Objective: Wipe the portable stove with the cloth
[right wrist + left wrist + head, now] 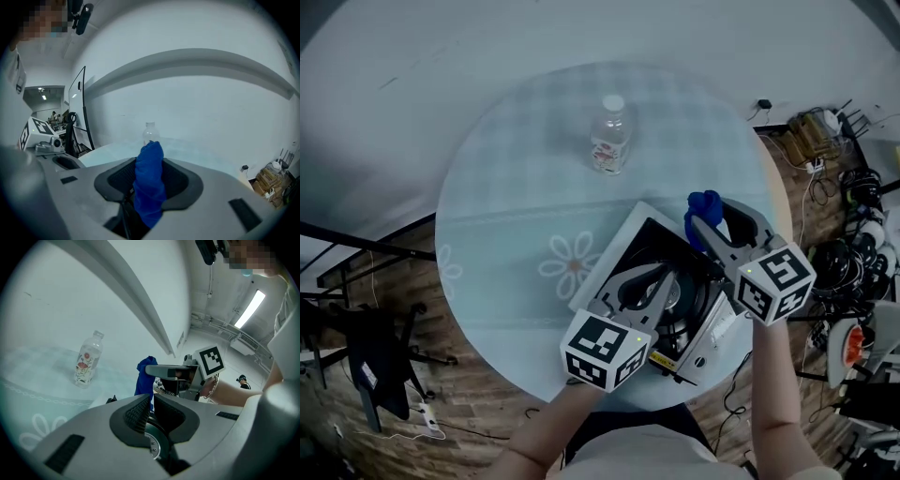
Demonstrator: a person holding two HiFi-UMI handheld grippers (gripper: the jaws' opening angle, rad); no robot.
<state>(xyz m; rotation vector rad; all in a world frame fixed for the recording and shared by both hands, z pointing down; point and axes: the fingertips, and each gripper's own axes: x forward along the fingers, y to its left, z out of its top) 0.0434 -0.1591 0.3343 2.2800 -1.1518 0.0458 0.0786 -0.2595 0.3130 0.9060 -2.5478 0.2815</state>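
My left gripper [664,279] angled low over the portable stove [622,246], jaws drawn together on nothing, my right gripper [705,227] above its far edge, jaws pinching the blue cloth [704,204]

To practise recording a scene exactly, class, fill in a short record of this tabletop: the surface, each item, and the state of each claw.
surface: round table with a checked cover
stove: at the table's near edge, under both claws
bottle: upright, capped, beyond the stove
cloth: blue, bunched, held in the right claw
left claw: shut, empty, over the stove's burner
right claw: shut on the cloth, at the stove's far right side
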